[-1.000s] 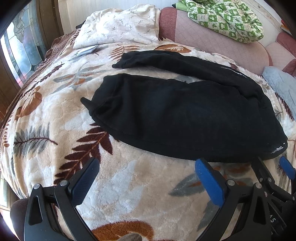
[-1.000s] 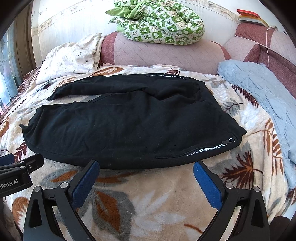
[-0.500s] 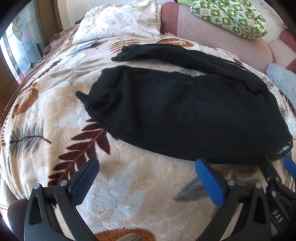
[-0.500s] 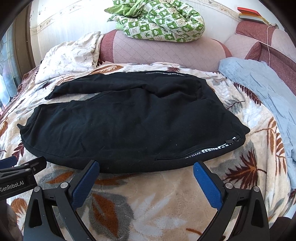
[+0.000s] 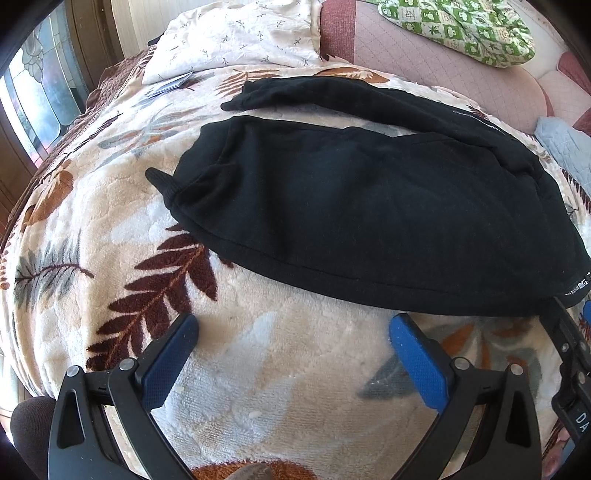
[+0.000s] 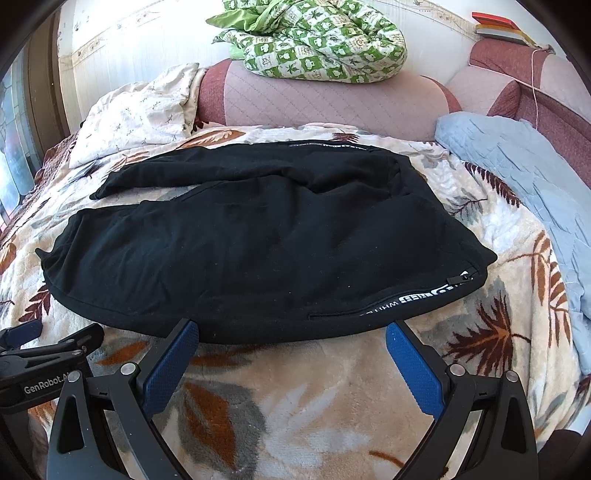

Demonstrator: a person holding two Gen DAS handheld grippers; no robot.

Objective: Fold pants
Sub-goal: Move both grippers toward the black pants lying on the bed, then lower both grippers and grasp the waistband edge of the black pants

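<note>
Both my tongs spread wide, pinching nothing. Left tongs (image 5: pixel 293 334) above the blanket (image 5: pixel 258 387); black pants (image 5: pixel 369 214) flat just ahead. Right tongs (image 6: pixel 291 341) tips at the pants (image 6: pixel 258 251) near hem.

**Home bedroom / living area**

Domestic room — a bed or daybed covered by a plush leaf-print blanket (image 6: pixel 314 406), white patterned pillow (image 6: pixel 136 114) at the far left, pink quilted bolster cushions (image 6: pixel 332 99) along the wall. Bundled green-checked quilt (image 6: pixel 314 40) on top, light blue quilt (image 6: pixel 517 162) at right, books (image 6: pixel 498 27) on the ledge — stained-glass window (image 5: pixel 40 92) at left.
</note>
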